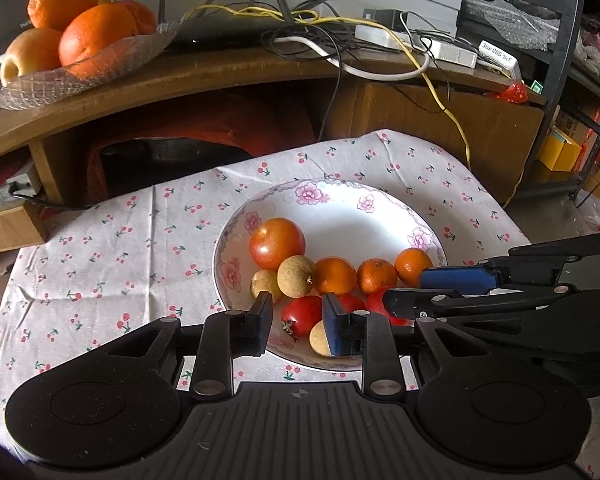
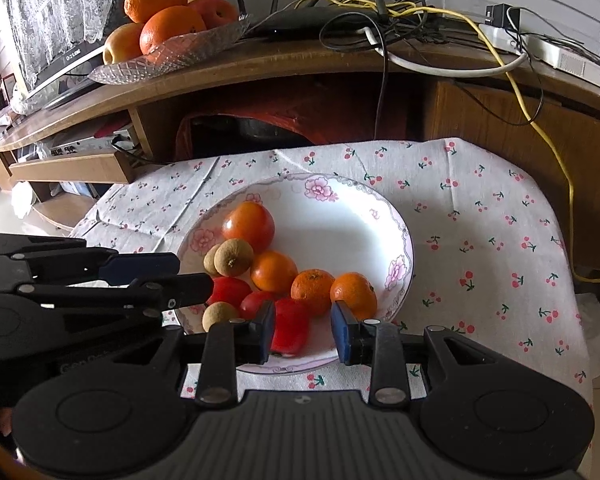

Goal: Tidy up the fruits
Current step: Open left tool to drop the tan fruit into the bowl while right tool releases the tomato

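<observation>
left tongs released, over tomato | right tongs released, straddling pepper | fruit heaped in plate, likely sorting by kind

In front of me stands a curved wooden cabinet with a dark open shelf beneath. On its top sit a black router, tangled cables with one yellow cable, and a white power strip. A dark metal rack rises at the right. Daylight falls across my cherry-print cloth on the tabletop.
</observation>
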### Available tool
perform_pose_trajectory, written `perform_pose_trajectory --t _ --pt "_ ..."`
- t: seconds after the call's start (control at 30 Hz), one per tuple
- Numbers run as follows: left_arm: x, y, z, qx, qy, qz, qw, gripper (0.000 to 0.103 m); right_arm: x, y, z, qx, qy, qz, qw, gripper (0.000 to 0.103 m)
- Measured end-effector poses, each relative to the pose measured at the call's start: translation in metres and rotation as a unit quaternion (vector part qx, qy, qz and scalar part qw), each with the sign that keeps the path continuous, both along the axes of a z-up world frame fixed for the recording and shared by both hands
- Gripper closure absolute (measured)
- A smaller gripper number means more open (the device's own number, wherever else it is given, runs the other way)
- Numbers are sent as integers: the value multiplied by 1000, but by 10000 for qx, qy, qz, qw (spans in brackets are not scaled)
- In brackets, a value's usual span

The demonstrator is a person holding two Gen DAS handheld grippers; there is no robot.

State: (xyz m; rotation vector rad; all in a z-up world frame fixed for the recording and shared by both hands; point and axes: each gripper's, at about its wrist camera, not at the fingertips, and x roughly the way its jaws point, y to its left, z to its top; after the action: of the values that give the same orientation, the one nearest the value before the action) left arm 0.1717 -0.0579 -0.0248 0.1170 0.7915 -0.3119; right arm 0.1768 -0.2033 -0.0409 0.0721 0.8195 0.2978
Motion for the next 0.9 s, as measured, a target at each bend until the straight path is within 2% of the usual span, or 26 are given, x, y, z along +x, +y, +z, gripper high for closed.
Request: perform_pose_trajectory --t 0.47,0.73,0.9 --pt "-2 6 5 18 -64 165 9998 60 2 2 4 93 -44 -99 9999 69" --pt "-3 7 7 45 -97 199 9997 47 3 -2 7 179 -72 -210 9996 68" --pt "-3 7 7 68 -115 238 9996 44 3 -3 7 151 -68 -269 9995 65"
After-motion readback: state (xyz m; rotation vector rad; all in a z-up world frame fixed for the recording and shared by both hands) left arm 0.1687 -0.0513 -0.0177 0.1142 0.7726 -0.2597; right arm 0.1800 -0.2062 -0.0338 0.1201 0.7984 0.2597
